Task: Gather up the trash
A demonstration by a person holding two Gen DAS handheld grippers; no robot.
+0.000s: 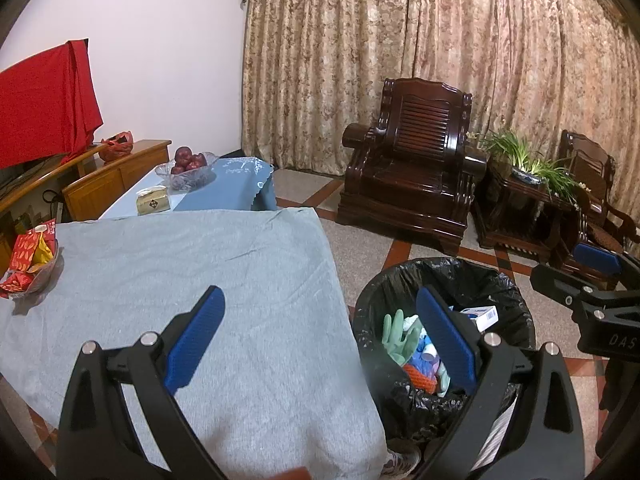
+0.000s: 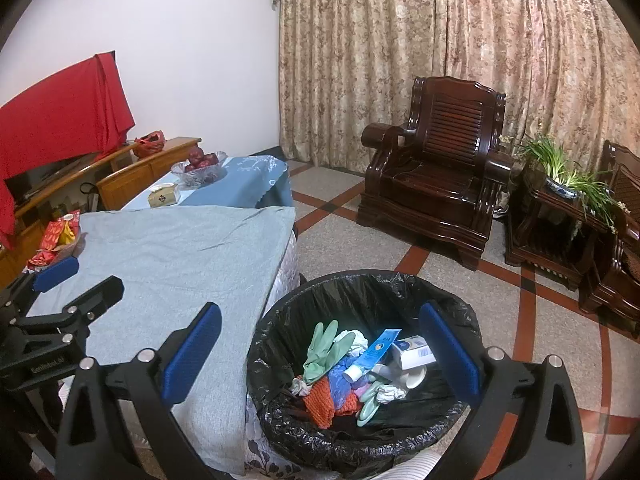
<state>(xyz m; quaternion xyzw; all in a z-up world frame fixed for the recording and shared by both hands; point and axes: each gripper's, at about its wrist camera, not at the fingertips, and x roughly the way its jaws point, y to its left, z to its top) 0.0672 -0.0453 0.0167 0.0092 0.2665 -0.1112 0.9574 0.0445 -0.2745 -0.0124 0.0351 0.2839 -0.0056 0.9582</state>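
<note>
Already binned: trash in the lined bin beside the table

Underfoot, speckled stone floor (image 2: 360, 236) with red and dark bands; behind, patterned curtains (image 2: 440, 40), a dark carved wooden armchair (image 2: 436, 168), a side table with a potted plant (image 2: 560, 176).

Left of the bin, a table under a grey cloth (image 2: 172, 256), bare in the middle; at its far left edge, a glass dish of red snack packets (image 1: 30, 264). Further back, a blue-clothed table with a bowl of red apples (image 1: 188, 164) and a small box (image 1: 153, 201).

Beside the table's corner, a bin with black liner (image 2: 460, 304), holding green rubber gloves (image 2: 324, 348), an orange knitted piece (image 2: 320, 400), a white box (image 2: 412, 354), and a blue tube (image 2: 374, 354) lying slanted, long axis running from upper right to lower left, white cap end lowest.

Left gripper (image 1: 320, 340) spread wide, empty, straddling table edge and bin. Right gripper (image 2: 320, 358) likewise spread, empty, above the bin.
</note>
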